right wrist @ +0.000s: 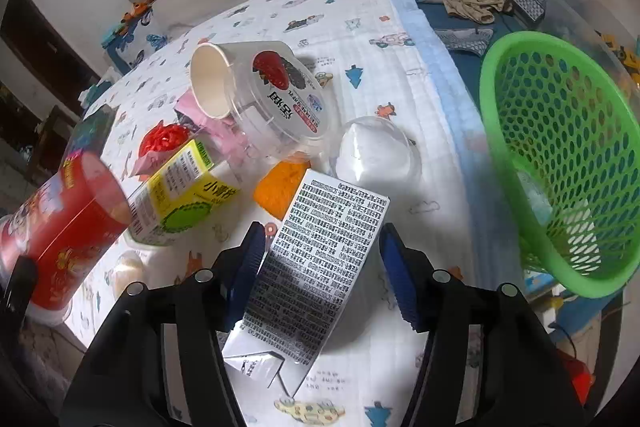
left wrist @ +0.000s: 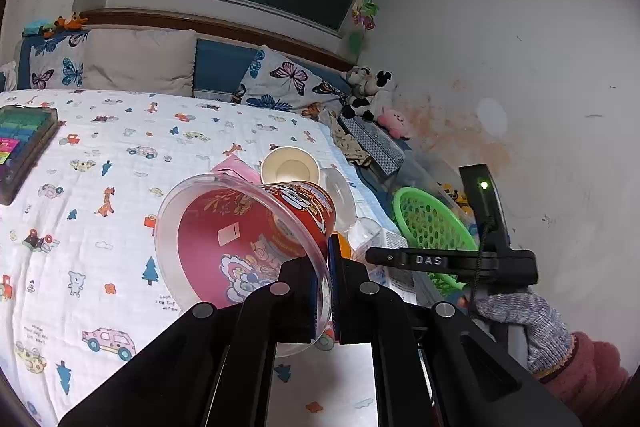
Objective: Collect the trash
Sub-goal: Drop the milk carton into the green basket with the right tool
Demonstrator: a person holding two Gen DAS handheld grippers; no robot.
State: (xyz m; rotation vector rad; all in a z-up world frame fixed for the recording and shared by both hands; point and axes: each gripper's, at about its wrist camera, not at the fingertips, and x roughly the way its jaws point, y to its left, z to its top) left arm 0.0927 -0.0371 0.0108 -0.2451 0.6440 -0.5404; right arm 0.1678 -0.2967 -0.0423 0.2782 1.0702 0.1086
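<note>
Left gripper: clamped on the clear rim of a red printed cup, one pad inside the rim, the other outside; cup tipped on its side, mouth toward the camera, lifted above the bedsheet. Just beyond it, a paper cup lying on its side and a pink wrapper beside that. To the right, near the bed's edge, a green basket, with the other tool's black body and a gloved hand in front of it.

Right gripper: spread wide, blue pads either side of a white text-printed carton lying flat on the sheet; left pad close against the carton's edge, right pad standing apart from it. Ahead of the carton, an orange scrap touching its far corner, a clear dome lid just beside, a yellow box to the left, a clear lidded tub farther on. Right of the carton, bare sheet up to the bed's blue edge, then the green basket tilted with its mouth toward the sheet, well apart from the carton. At far left, the red cup.
</note>
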